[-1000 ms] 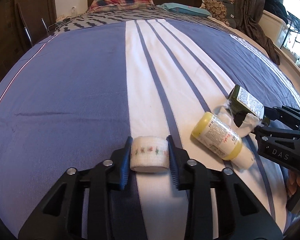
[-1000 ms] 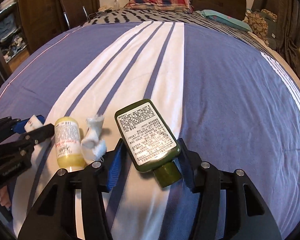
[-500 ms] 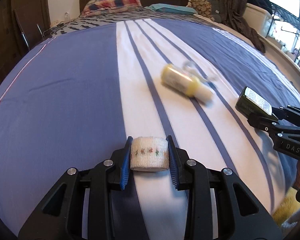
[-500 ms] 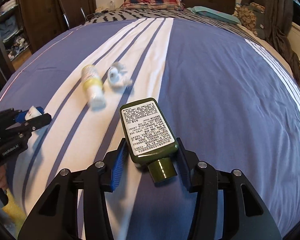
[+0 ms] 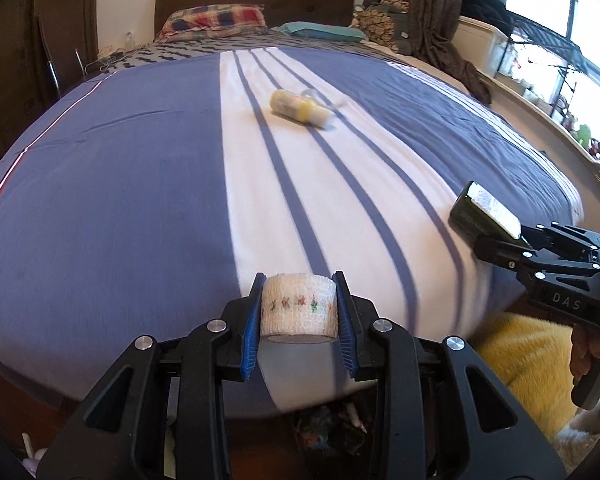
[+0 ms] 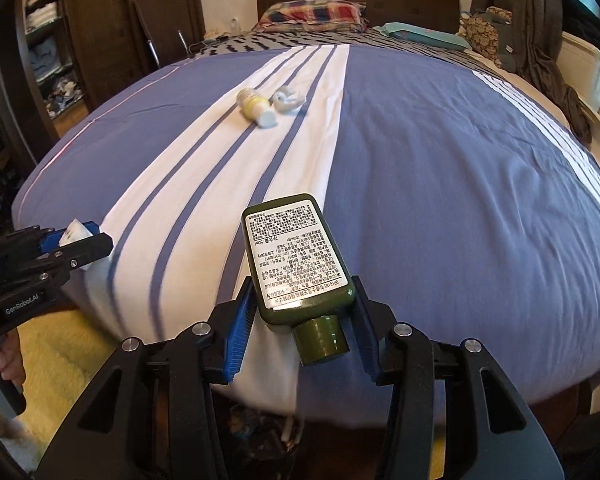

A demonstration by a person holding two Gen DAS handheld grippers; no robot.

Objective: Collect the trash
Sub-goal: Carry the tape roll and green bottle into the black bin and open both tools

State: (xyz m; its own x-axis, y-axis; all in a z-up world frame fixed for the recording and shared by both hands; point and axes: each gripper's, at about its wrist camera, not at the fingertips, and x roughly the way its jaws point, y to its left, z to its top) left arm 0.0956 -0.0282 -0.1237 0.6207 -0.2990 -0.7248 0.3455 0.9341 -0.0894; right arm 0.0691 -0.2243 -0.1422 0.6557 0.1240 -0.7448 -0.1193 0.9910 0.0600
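left wrist: left gripper (image 5: pixel 299 316) clamped on a white bandage roll (image 5: pixel 298 306), blue pads (image 5: pixel 252 330) pressed to both sides; roll lifted clear of the bed (image 5: pixel 112 184). a second ago the roll sat low over the cover beside the other items; now both grippers have pulled back past the foot edge, with floor clutter showing beneath.

right wrist: right gripper (image 6: pixel 304 312) closed around a green bottle (image 6: pixel 296 258) near its neck, label up, cap (image 6: pixel 320 340) toward the camera. bottle was on the cover a second ago; now it is carried off it.

left behind: yellow bottle (image 6: pixel 256 106) lying on its side on the white stripe, a crumpled tissue (image 6: pixel 287 98) just beside it, both now well apart from the grippers, mid-bed.

surroundings: yellow rug (image 5: pixel 532 352) on the floor by the foot of the bed; pillow (image 5: pixel 216 20) at the headboard.

status, as judged: two pieces collected and in transit, probably toward a bin not in view; two pieces left, so a return trip is needed.
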